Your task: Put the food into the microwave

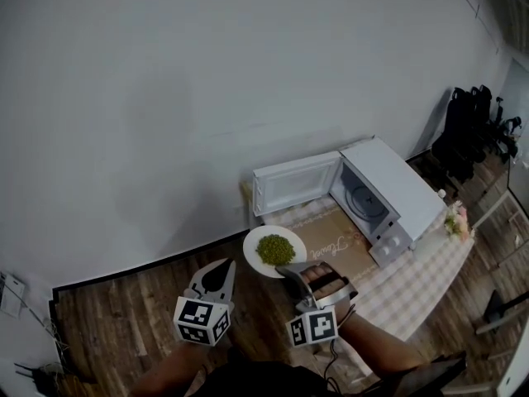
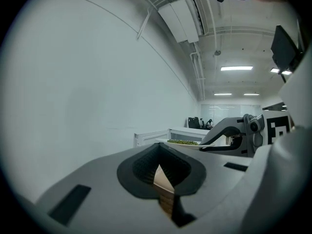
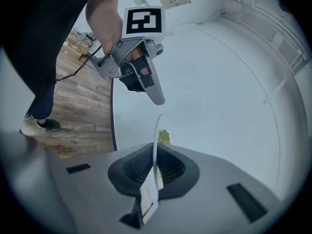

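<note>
Our right hand-held gripper (image 1: 291, 271) is clamped on the near rim of the white plate (image 1: 251, 248). The plate carries a heap of green food (image 1: 275, 249), and we hold it in the air near the microwave (image 1: 397, 193). The microwave sits on the table (image 1: 413, 284) with its door (image 1: 296, 183) swung open. Our left hand-held gripper (image 1: 221, 270) hovers just beside the plate, its jaws closed on nothing.

A white plate (image 1: 253, 251) with a heap of green peas (image 1: 275, 249) is hanging level in the air, near rim pinched in the right gripper (image 1: 292, 273), just before the white microwave (image 1: 398, 190), whose door (image 1: 296, 184) is standing wide open.
</note>
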A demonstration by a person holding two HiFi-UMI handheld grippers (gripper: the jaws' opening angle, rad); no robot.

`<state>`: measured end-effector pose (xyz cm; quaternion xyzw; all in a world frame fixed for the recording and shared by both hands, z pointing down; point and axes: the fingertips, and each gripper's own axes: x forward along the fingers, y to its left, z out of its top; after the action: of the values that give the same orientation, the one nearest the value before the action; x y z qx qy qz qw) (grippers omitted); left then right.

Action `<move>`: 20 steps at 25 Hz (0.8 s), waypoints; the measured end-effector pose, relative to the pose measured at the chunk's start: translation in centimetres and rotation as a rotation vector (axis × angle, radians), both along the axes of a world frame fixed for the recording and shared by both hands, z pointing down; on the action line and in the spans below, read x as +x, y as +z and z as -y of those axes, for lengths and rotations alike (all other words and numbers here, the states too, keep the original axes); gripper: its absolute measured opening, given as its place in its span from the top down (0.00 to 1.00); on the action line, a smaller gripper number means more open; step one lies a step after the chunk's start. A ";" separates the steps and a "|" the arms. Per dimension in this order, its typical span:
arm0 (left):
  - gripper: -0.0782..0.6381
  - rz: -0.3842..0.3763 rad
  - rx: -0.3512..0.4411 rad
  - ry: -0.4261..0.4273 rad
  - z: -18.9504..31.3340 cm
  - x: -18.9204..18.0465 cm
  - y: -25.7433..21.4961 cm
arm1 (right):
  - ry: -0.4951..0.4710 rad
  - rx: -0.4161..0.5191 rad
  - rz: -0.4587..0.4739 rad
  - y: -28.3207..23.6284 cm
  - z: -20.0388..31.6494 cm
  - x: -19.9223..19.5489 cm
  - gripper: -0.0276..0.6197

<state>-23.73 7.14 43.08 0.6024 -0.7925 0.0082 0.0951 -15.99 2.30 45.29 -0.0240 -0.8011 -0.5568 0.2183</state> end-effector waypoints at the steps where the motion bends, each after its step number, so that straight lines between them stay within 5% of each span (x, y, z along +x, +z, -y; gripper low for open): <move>1: 0.88 0.001 0.000 0.016 0.1 -0.3 -0.1 | 0.017 0.000 -0.002 0.0 0.0 -0.3 0.92; 20: 0.88 -0.011 0.009 0.283 7.1 -0.8 1.5 | 0.327 0.001 -0.028 1.5 6.7 0.7 0.92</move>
<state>-24.52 0.04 44.59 0.7087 -0.6990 0.0146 0.0943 -15.32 -4.41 46.76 0.0990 -0.7909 -0.5137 0.3174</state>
